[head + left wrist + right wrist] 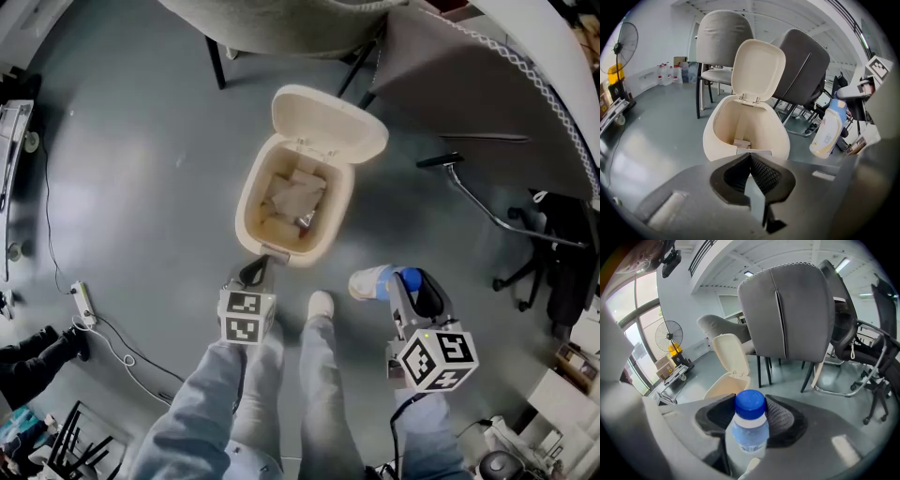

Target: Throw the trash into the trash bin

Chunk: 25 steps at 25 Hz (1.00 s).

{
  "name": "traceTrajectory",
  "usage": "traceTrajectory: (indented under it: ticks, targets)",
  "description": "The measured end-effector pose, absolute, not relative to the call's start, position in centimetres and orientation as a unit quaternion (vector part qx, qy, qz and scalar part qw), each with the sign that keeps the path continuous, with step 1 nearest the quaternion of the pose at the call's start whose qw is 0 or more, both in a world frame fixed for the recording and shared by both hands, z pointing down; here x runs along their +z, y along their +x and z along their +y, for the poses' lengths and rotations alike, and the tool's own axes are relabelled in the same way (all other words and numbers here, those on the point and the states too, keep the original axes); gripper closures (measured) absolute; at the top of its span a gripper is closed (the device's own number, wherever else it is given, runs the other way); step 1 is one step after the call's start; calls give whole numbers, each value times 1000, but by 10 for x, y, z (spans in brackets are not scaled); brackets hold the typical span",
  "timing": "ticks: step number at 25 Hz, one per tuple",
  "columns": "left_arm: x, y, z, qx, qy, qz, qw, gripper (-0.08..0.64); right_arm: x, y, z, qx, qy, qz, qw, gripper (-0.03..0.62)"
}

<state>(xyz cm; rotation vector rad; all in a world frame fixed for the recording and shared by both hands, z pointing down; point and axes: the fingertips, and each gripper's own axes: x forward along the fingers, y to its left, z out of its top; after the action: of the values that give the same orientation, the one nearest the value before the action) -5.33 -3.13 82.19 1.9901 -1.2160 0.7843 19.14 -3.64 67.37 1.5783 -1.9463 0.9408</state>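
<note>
Right gripper [410, 281] clamps my plastic bottle [751, 430] near its cap; I judge it light, slick, crushable, so the stiff neck suits.

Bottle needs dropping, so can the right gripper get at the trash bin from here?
Probably yes: its lid stands open, and nothing stands between the right gripper and the trash bin.
</note>
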Motion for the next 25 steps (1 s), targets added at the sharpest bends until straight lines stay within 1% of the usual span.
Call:
traceTrajectory:
  ticks: [3, 6, 13, 19, 25]
  targets:
    - [821, -52, -34, 307, 766, -460, 327, 551, 669, 194, -39, 338, 577, -707, 231, 394]
    - [809, -55, -38, 300, 761, -467, 336, 551, 661, 191, -40, 333, 577, -710, 229, 394]
    - [735, -76, -47, 260, 759, -505, 318, 551, 611, 165, -54, 306, 563, -734, 224, 394]
    - [644, -134, -46, 223, 731, -569, 303, 551, 564, 115, -68, 282, 525, -769, 232, 394]
    - [615, -186, -45, 208, 699, -613, 303, 551, 553, 69, -81, 277, 490, -792, 235, 394]
